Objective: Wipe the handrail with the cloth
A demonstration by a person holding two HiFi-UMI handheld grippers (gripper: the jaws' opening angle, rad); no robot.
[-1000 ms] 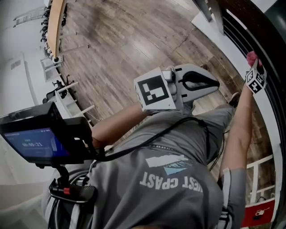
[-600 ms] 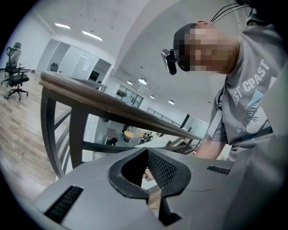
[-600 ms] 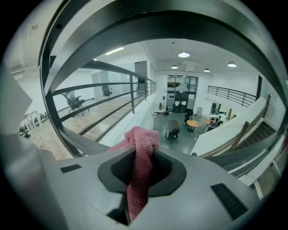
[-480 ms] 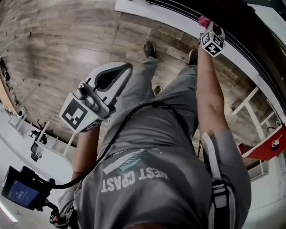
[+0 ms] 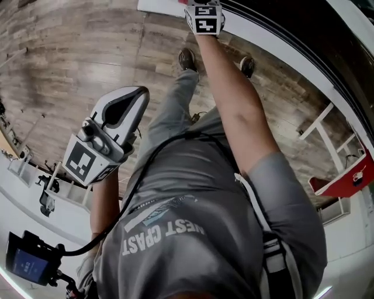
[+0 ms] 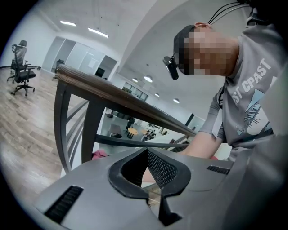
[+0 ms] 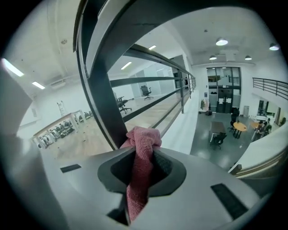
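Note:
The handrail (image 5: 304,35) runs as a dark band across the top right of the head view. My right gripper (image 5: 201,7) reaches up to it at the top edge. In the right gripper view that gripper (image 7: 144,148) is shut on a pink-red cloth (image 7: 140,155), whose bunched top lies against a dark baluster (image 7: 101,96). My left gripper (image 5: 135,93) hangs away from the rail at the person's left side, shut with nothing in it. In its own view, the left gripper (image 6: 146,152) faces the brown-topped handrail (image 6: 117,96) from the side.
Wood-plank floor (image 5: 70,70) spreads to the left. A white kerb (image 5: 280,52) runs under the rail by the person's shoes (image 5: 187,58). An office chair (image 6: 20,67) stands far off. A red and white object (image 5: 347,181) sits at right. A small screen (image 5: 26,263) hangs lower left.
My right gripper has slid leftward along the handrail with the cloth, toward the top of the view. The head view has turned, and the left gripper has shifted slightly left, still shut.

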